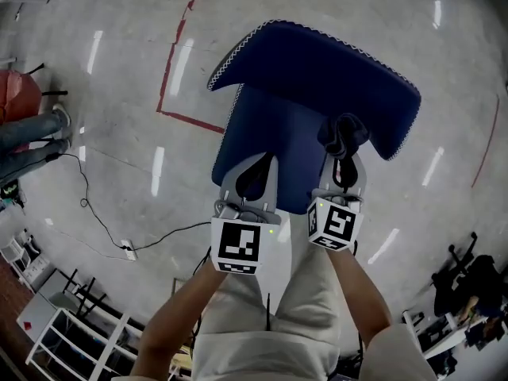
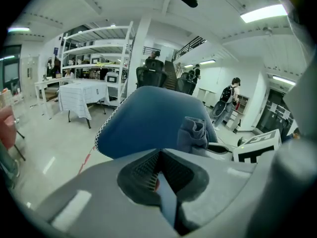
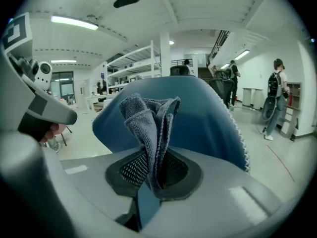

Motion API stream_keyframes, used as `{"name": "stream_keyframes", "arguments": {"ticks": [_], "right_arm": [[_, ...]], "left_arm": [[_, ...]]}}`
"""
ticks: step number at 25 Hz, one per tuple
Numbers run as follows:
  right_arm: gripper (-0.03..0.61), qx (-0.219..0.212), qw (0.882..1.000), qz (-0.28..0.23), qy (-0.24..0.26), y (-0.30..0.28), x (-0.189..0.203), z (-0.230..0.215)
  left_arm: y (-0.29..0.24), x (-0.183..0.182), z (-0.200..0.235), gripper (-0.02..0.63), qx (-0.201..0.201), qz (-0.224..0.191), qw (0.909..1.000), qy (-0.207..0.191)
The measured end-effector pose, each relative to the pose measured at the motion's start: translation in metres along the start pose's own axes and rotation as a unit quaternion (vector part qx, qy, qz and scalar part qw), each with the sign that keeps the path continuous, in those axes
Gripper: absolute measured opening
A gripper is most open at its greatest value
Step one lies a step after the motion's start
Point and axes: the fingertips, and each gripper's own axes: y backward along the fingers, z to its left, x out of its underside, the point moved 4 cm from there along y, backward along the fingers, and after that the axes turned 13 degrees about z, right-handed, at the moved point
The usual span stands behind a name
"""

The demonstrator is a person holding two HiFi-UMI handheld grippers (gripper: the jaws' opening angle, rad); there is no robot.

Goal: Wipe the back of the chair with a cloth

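At chair back [image 1: 317,78], right claw [image 1: 343,165] clamps cloth [image 1: 343,133]

— Chair [image 1: 317,78]?
— Dark blue, upholstered, with white zigzag stitching along the curved edge.
— And the cloth [image 3: 148,128]?
— Grey-blue, nubby, bunched into upright folds. Pinched low between the jaws of the right gripper [image 1: 343,165], sticking up from them, over the blue upholstery toward the chair's right side.
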Motion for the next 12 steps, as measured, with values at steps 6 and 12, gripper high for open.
{"name": "stream_keyframes", "arguments": {"ticks": [6, 12], "right_arm": [[0.072, -0.071, 0.995, -0.043, 0.049, -0.036, -0.001, 0.049], [0.072, -0.102, 0.99, -0.067, 0.067, -0.064, 0.0, 0.081]], "left_arm": [[-0.006, 0.013, 0.028, 0.002, -0.068, -0.052, 0.9962, -0.009], [-0.01, 0.023, 0.054, 0.001, -0.098, -0.091, 0.9892, -0.061]]}}
